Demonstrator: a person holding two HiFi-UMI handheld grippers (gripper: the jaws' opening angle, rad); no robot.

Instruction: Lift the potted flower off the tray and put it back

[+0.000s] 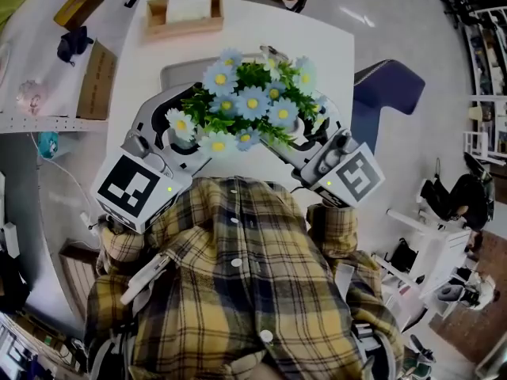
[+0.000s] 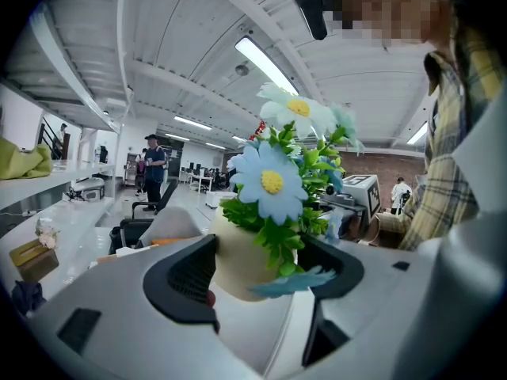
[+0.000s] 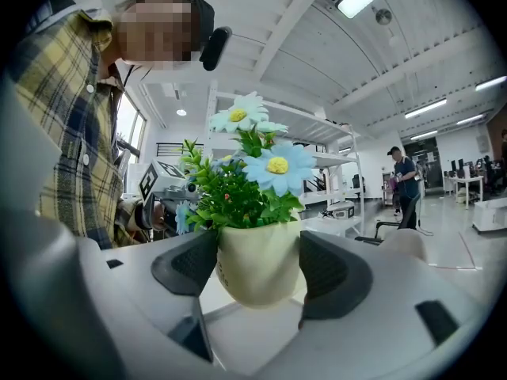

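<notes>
Plaid shirt [image 1: 238, 291] fills the bottom of the head view and cuts off the near edge of the white counter [image 1: 317, 46]. At left, the left gripper [image 2: 257, 274] has its fingers [image 2: 188, 279] clamped on the cream pot of the potted flower [image 1: 245, 101]; leaves cover much of its far finger. From above, the blue and white blooms hide the pot entirely, along with both grippers' fingertips and most of the pale tray [image 1: 170, 76] beneath. Whether the pot's base touches the tray cannot be told. A few small dark marks on the pot are too small to read. At right, the right gripper [image 3: 259, 267] presses its fingers against both sides of the same pot. At the counter's far edge, a wooden box [image 1: 184, 14] holds something white.
</notes>
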